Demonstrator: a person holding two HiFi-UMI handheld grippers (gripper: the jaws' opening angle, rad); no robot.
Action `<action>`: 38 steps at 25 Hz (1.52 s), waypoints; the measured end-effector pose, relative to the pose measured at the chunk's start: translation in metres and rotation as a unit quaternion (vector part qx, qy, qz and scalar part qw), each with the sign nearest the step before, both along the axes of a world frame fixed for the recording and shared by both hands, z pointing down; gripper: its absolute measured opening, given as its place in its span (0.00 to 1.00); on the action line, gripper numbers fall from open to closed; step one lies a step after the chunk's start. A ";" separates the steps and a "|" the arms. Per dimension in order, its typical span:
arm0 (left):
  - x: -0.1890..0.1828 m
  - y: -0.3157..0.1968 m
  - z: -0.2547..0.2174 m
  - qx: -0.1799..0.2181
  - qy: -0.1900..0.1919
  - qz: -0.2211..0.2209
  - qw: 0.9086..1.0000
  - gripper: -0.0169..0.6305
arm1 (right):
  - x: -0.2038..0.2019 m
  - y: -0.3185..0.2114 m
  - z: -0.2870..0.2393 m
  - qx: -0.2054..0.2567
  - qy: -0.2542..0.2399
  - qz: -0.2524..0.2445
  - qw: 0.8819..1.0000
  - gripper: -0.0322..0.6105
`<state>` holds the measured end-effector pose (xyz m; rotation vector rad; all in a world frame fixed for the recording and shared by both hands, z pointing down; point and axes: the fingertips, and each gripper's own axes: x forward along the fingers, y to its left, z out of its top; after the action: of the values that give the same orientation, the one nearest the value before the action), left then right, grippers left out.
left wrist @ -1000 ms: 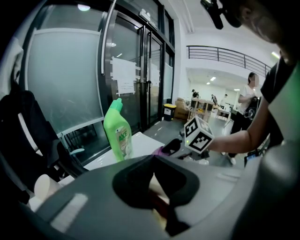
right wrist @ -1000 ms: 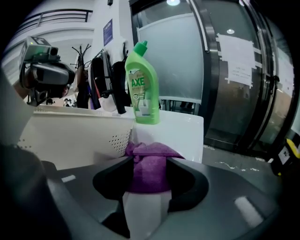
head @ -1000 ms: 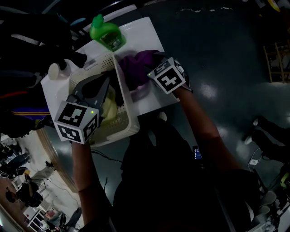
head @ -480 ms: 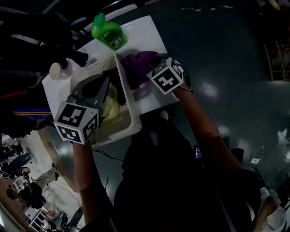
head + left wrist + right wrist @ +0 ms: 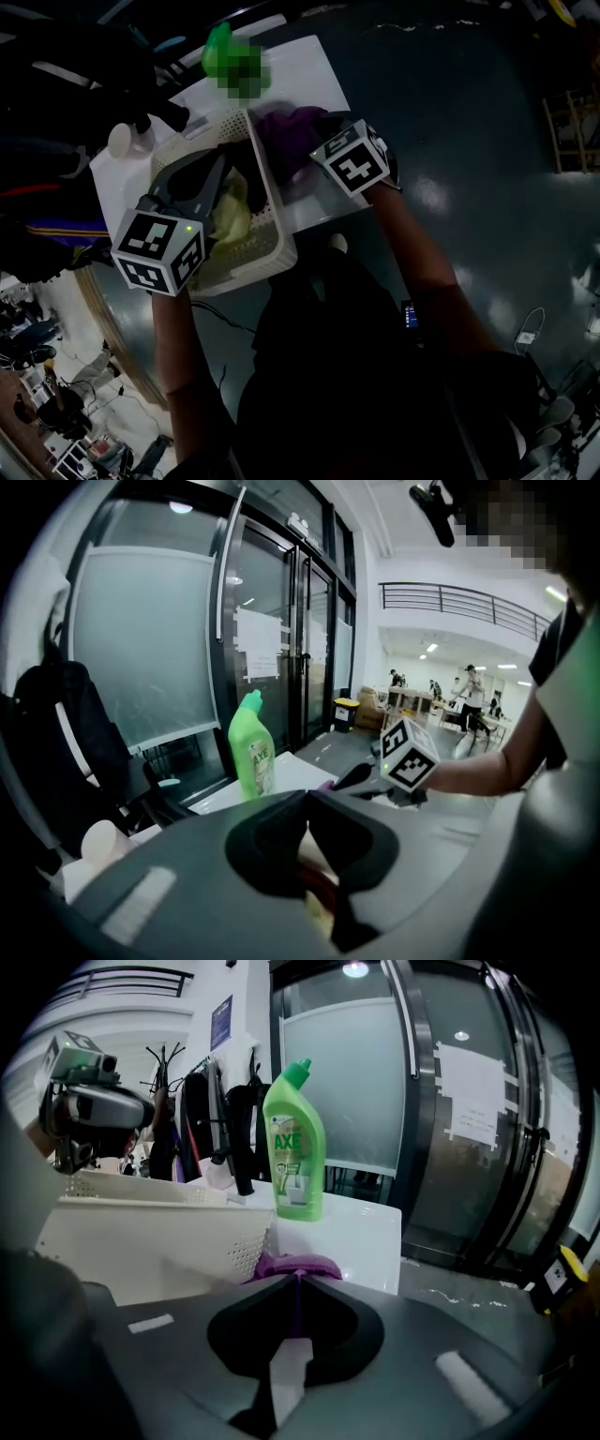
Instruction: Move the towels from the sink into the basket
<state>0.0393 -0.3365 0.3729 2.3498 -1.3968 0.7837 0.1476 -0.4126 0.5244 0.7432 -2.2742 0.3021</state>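
The crumpled purple towel (image 5: 286,141) lies in the white rectangular sink (image 5: 307,73), against the outer wall of the white perforated plastic basket (image 5: 273,199), which stands at its 9 o'clock in the head view. The right gripper (image 5: 298,1281) has just been closing its jaws, and they are now pinched on a fold of that purple cloth. So the step in hand is the grasp. I judge the next move to be a lift clear of the sink, then a carry over the basket wall before letting go.

The right forearm reaches in from 5 o'clock, its gripper angled down. The left gripper (image 5: 307,799), jaws together, hangs over the basket above a pale yellow cloth (image 5: 230,214). A green plastic cleaner bottle (image 5: 293,1143) stands at the towel's 11 o'clock.
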 end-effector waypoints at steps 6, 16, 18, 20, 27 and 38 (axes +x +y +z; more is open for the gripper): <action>-0.008 0.008 -0.012 0.025 -0.002 -0.004 1.000 0.04 | -0.007 0.005 -0.034 0.018 -0.029 0.004 0.999 0.07; -0.029 0.033 -0.044 0.067 0.019 -0.020 0.997 0.04 | -0.016 0.022 -0.090 0.054 -0.036 0.003 0.998 0.07; -0.034 0.037 -0.047 0.072 0.024 -0.024 0.997 0.04 | -0.017 0.025 -0.101 0.058 -0.042 0.006 0.997 0.07; -0.037 0.042 -0.051 0.076 0.028 -0.027 0.996 0.04 | -0.017 0.027 -0.110 0.064 -0.043 0.009 0.997 0.07; -0.046 0.050 -0.069 0.096 0.034 -0.020 0.995 0.04 | -0.018 0.029 -0.147 0.095 -0.045 0.019 0.994 0.07; -0.065 0.075 -0.090 0.126 0.045 -0.023 0.991 0.04 | -0.024 0.041 -0.202 0.148 -0.036 0.028 0.988 0.07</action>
<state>-0.0253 -0.2615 0.2825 2.4934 -1.5855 0.5072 0.1241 -0.3714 0.3220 0.9619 -2.3987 0.0165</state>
